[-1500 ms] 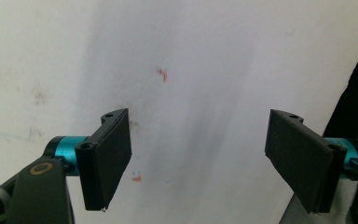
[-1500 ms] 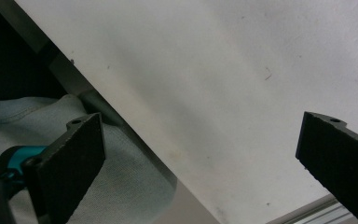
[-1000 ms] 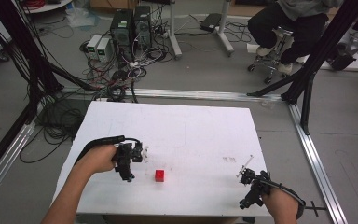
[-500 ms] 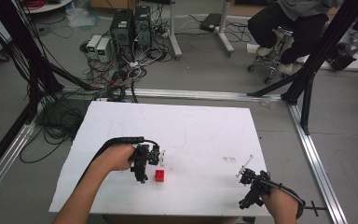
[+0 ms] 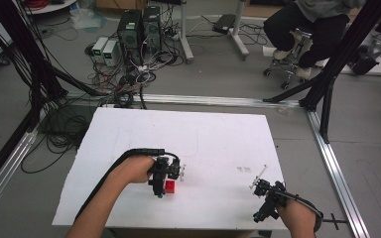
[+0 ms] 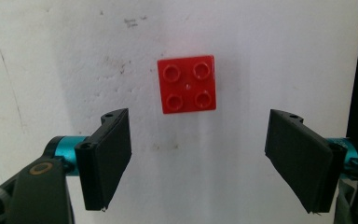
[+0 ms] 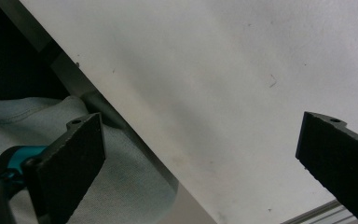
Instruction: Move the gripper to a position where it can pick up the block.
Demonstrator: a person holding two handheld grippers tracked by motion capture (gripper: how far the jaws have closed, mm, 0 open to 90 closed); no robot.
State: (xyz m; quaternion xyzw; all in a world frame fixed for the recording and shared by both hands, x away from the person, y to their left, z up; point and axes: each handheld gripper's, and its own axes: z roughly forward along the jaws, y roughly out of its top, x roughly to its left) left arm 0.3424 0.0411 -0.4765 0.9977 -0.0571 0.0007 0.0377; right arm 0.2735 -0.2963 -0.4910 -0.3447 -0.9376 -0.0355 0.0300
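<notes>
Small red plastic four-stud brick (image 6: 186,84) lying studs-up on the white table sheet (image 5: 218,134), toward the near middle; seen just ahead of and between the wide-spread black jaws of the left gripper (image 6: 198,161), touched by neither; in the high view, brick (image 5: 170,186) right beside that gripper (image 5: 164,179). Right gripper (image 5: 264,201) held at the table's near right corner, well apart from the brick; jaws parted wide (image 7: 205,158), grasping nothing, above bare sheet and the table edge.

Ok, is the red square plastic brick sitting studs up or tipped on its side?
Studs up. In the left gripper view the red square plastic brick lies flat on the white table, all four round studs facing the camera, ahead of the open left claw.
</notes>
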